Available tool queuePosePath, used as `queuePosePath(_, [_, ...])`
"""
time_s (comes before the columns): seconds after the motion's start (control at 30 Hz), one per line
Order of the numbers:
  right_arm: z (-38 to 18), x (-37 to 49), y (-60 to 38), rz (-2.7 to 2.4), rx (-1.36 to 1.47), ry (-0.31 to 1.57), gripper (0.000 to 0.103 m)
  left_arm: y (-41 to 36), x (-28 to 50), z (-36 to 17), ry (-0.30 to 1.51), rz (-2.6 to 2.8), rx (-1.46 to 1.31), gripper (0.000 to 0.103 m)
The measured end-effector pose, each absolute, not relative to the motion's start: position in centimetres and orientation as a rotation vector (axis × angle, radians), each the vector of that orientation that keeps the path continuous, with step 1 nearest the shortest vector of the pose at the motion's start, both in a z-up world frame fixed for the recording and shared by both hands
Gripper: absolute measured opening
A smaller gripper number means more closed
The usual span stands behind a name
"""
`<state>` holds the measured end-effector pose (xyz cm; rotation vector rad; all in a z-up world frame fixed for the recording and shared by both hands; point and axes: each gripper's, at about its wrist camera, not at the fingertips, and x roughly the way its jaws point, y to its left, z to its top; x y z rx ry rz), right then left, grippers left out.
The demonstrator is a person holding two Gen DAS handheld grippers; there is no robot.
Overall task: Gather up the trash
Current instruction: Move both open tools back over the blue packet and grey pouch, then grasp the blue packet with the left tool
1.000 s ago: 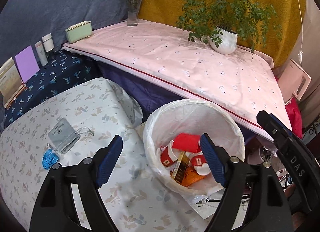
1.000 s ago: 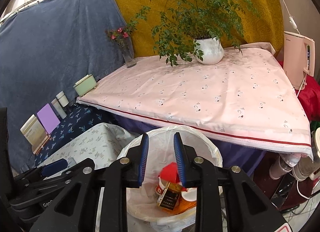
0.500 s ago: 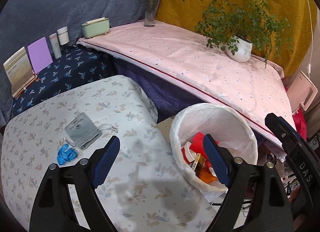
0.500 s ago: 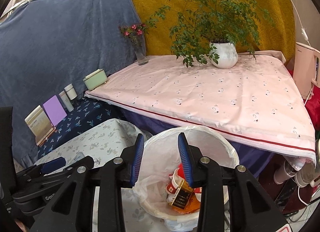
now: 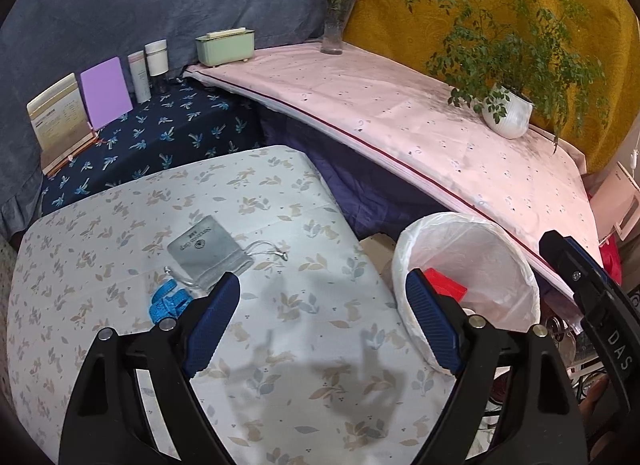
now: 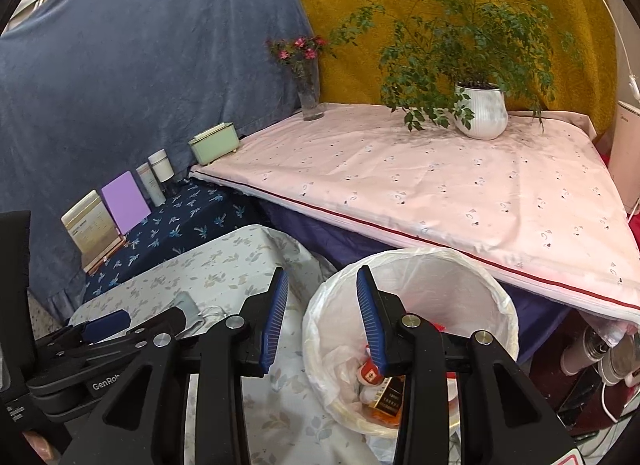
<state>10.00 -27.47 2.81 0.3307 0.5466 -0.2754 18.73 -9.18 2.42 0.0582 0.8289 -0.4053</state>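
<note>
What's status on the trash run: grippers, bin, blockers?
Left gripper open, empty, over floral table. Right gripper open, empty, at bin rim. Bin holds trash. Grey pouch and blue scrap remain; nothing blocking.

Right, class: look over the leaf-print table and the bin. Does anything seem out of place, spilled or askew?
Two items lie loose on the leaf-print table: a grey drawstring pouch lying askew, cords trailing, and a crumpled blue scrap beside it. The white-lined bin stands upright with nothing spilled.
</note>
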Motion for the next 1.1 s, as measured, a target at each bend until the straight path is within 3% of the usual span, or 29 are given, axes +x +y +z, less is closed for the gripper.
queuePosePath(0.53, [2.6,12.0,-24.3,-0.244,0.292,0.568,0.042,-5.0,20.3,1.0,0.853,-0.358,0.028,0.081])
queuePosePath(1.1, [-0.5,16.1,-18.6,-0.145,0.250,0.656,0.043,1.4,23.4,-4.3,0.942,-0.261,0.003,0.081])
